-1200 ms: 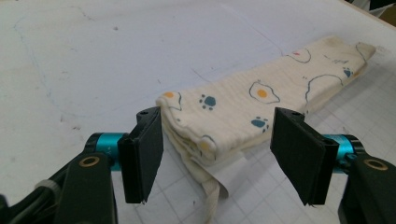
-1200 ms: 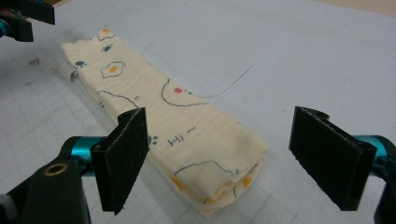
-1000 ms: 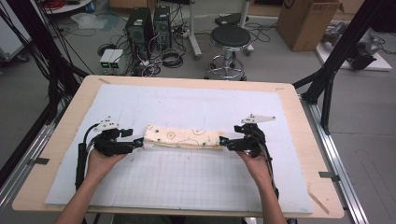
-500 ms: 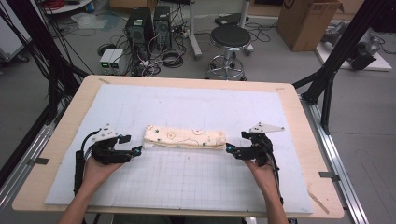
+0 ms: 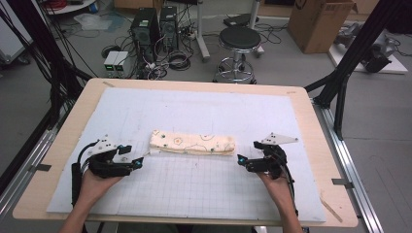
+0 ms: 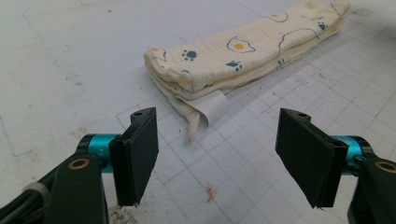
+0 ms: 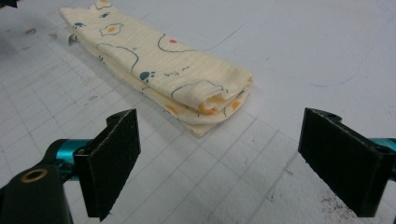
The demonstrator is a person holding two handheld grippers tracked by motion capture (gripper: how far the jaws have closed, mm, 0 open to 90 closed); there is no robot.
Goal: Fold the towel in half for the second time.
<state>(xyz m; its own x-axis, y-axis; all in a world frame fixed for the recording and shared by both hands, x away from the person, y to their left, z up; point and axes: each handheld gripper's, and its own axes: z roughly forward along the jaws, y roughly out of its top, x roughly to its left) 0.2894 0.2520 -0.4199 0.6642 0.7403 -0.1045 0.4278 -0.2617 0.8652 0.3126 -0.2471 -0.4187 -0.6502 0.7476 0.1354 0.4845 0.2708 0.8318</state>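
A folded cream cloth [image 5: 192, 143] printed with eggs and paw marks is lying lengthwise at the centre of the high view, resting on the white gridded mat [image 5: 194, 189] that is covering the wooden table [image 5: 311, 121]. The left gripper [image 5: 139, 161] is sitting at the lower left of that frame, just beside the cloth's left end and clear of it, with a hand [image 5: 94, 182] holding it from below. Its jaws are standing wide apart with nothing between them; in the left gripper view the cloth [image 6: 243, 51] is stretching toward the upper right, with a white label [image 6: 212, 106] hanging out of its near end. The right gripper [image 5: 241, 160] is sitting at the lower right, just beside the cloth's right end without touching it. In the right gripper view its jaws are likewise gaping wide and empty, and the rolled end of the cloth [image 7: 159, 60] is lying just beyond them, running toward the upper left.
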